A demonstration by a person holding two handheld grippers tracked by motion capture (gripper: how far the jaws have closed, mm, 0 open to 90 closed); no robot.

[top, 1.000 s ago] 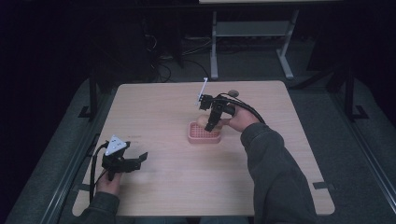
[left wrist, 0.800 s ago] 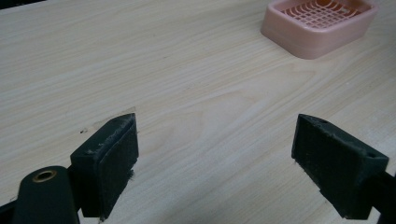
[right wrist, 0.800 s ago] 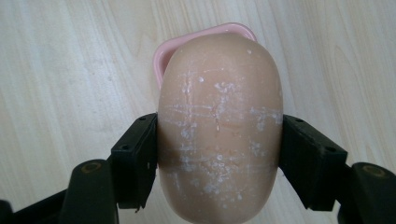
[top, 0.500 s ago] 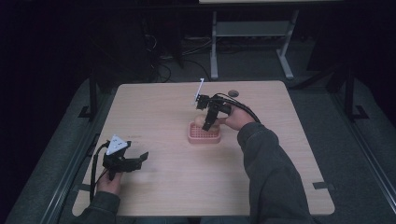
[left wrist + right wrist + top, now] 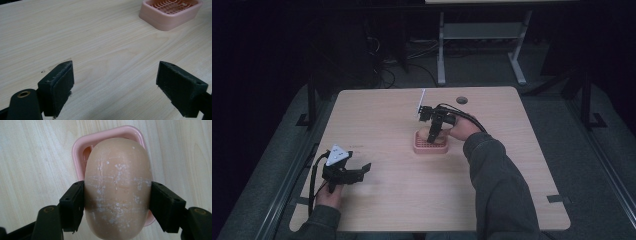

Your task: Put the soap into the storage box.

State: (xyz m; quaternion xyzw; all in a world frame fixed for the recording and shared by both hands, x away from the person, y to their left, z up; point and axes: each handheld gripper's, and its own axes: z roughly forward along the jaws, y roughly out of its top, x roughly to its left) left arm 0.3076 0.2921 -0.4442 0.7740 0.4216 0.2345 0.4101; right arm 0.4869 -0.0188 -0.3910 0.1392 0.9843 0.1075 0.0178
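Note:
A pink soap dish (image 5: 430,145) with a grid bottom sits near the middle of the table; it also shows at the top right of the left gripper view (image 5: 171,11). My right gripper (image 5: 432,131) points down over the dish, shut on a tan oval bar of soap (image 5: 117,186) with white scuff marks. The soap hangs just above the pink soap dish (image 5: 80,150), hiding most of it. My left gripper (image 5: 357,172) rests low over the table's front left, open, with nothing but bare wood between its pads (image 5: 58,83).
The light wood table (image 5: 387,200) has a round cable hole (image 5: 461,100) at its far edge. A white strip (image 5: 421,102) sticks up behind the right gripper. Desk legs (image 5: 442,45) and cables stand on the dark floor beyond.
My right gripper has moved left and down with the soap, from behind the dish to directly over it. The left gripper has stayed put.

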